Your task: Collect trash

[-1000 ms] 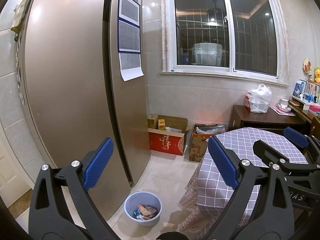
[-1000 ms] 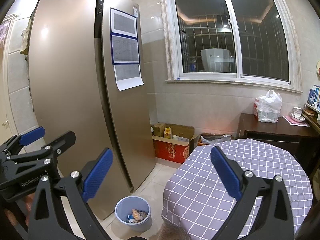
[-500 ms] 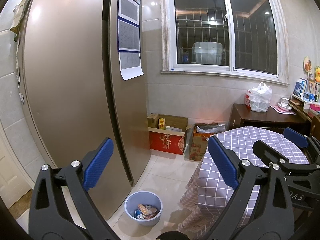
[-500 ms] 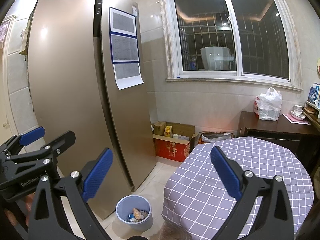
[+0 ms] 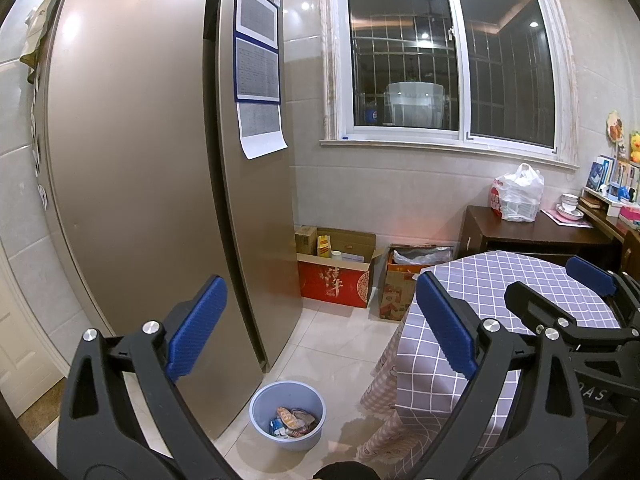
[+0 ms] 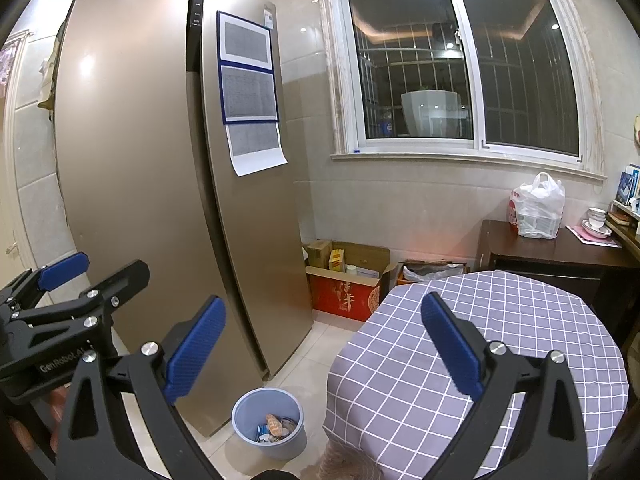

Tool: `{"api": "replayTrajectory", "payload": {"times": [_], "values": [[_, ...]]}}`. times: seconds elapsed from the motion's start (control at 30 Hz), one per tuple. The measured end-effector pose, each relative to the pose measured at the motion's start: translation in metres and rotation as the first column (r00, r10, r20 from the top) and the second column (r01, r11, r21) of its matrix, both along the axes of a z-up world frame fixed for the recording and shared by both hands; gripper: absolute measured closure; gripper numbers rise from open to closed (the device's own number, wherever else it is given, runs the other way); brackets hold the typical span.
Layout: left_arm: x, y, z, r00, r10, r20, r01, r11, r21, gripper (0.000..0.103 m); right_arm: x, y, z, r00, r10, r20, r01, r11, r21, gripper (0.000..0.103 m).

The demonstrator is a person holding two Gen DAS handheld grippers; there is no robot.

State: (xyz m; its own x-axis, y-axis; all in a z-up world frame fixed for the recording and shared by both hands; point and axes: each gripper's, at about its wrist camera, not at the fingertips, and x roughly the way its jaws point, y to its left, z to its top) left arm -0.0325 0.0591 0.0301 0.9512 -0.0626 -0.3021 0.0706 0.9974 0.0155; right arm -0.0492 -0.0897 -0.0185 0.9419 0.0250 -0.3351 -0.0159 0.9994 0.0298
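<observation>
The left gripper (image 5: 320, 320) hangs above the floor with its jaws spread wide and nothing between the blue pads (image 5: 198, 322). The right gripper (image 6: 324, 340) is likewise wide apart and empty, held over the near edge of the round desk (image 6: 520, 320) with its purple checked cloth. Each gripper shows in the other's view: the right one at 3 o'clock in the left wrist view, the left one at 9 o'clock in the right wrist view, so they sit side by side, apart.

The blue trash bin (image 5: 264, 412) stands on the tiled floor at 6 o'clock in both views, just beside the lower corner of the tall bronze refrigerator (image 5: 132, 160) and near the hanging edge of the cloth. Crumpled wrappers (image 5: 294, 422) lie at its bottom; it is far from full. The desk's top looks bare in both views.

At 12 o'clock a dark window (image 6: 460, 60) sits above a tiled wall. Below it, on the floor, an open red carton (image 5: 334, 284) holds small boxes, and a second carton (image 5: 400, 284) stands just beside it at its 3 o'clock. At 2 o'clock a dark wooden cabinet (image 6: 560, 256) carries a tied white plastic bag (image 6: 538, 208) and stacked bowls (image 6: 598, 222). Printed sheets (image 6: 250, 92) hang on the refrigerator door.
</observation>
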Motion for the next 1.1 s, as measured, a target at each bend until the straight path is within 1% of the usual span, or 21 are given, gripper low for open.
{"api": "replayTrajectory", "payload": {"times": [0.2, 0.47, 0.63, 0.9, 1.1], "values": [[0.002, 0.001, 0.001, 1.0, -0.001, -0.001, 0.001, 1.0, 0.001, 0.01, 0.003, 0.0, 0.003, 1.0, -0.001, -0.001, 0.001, 1.0, 0.0, 0.007], [0.004, 0.003, 0.002, 1.0, -0.004, -0.004, 0.004, 1.0, 0.001, 0.01, 0.003, 0.005, -0.005, 1.0, 0.004, -0.011, -0.004, 1.0, 0.003, 0.007], [0.004, 0.003, 0.003, 1.0, -0.005, -0.005, 0.005, 1.0, 0.002, 0.01, 0.006, 0.004, -0.002, 1.0, 0.004, -0.014, -0.004, 1.0, 0.004, 0.007], [-0.009, 0.012, -0.003, 1.0, -0.004, -0.013, 0.004, 1.0, 0.007, 0.01, 0.011, 0.006, -0.004, 1.0, 0.004, -0.025, -0.004, 1.0, 0.011, 0.007], [-0.005, 0.013, -0.002, 1.0, -0.007, -0.015, 0.007, 1.0, 0.008, 0.01, 0.011, 0.007, -0.005, 1.0, 0.004, -0.029, -0.004, 1.0, 0.013, 0.007]]}}
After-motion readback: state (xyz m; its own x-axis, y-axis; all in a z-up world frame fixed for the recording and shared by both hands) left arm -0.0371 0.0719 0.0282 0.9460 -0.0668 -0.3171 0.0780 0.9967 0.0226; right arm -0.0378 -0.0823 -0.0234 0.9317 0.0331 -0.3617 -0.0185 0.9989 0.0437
